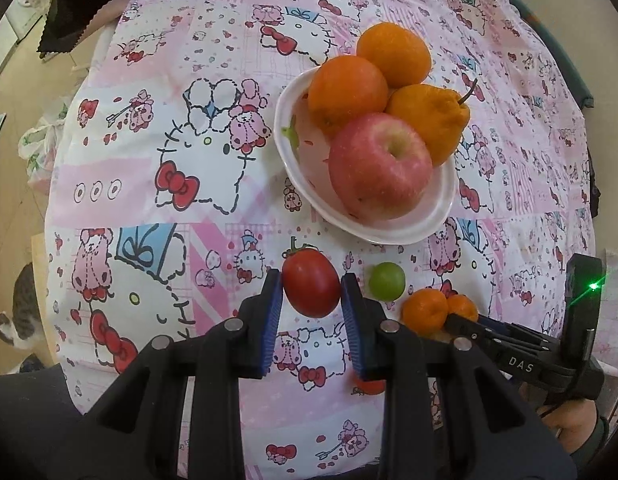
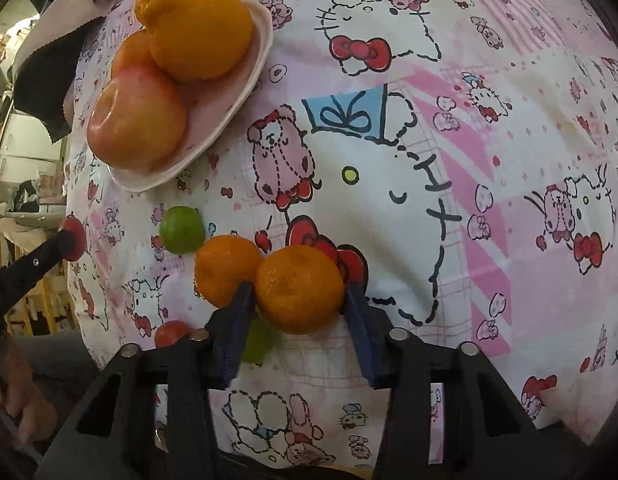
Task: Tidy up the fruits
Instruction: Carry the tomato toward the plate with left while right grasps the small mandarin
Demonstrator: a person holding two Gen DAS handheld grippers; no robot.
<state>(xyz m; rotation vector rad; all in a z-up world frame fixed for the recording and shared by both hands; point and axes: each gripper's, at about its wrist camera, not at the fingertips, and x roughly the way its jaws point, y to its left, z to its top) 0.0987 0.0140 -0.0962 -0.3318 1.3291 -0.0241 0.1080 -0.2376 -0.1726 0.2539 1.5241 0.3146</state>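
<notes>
Left wrist view: we hold a tomato, and the right wrist view has us holding a mandarin.

Spread beneath both claws is the cartoon-cat tablecloth [image 1: 157, 168]. Ahead of our left gripper [image 1: 312, 294] and a little to its right sits the white dish [image 1: 283, 132] with a pink-red apple [image 1: 379, 166], two oranges [image 1: 347, 88] and a knobbly stemmed citrus [image 1: 429, 120]. That claw's blue pads are clamped on a red tomato [image 1: 311, 282]. Our right gripper [image 2: 299, 300] is closed on a mandarin [image 2: 299, 286]; a second mandarin [image 2: 225, 268] touches it on the left. Farther ahead-left of it lies a small green fruit [image 2: 181, 229], near the dish.
</notes>
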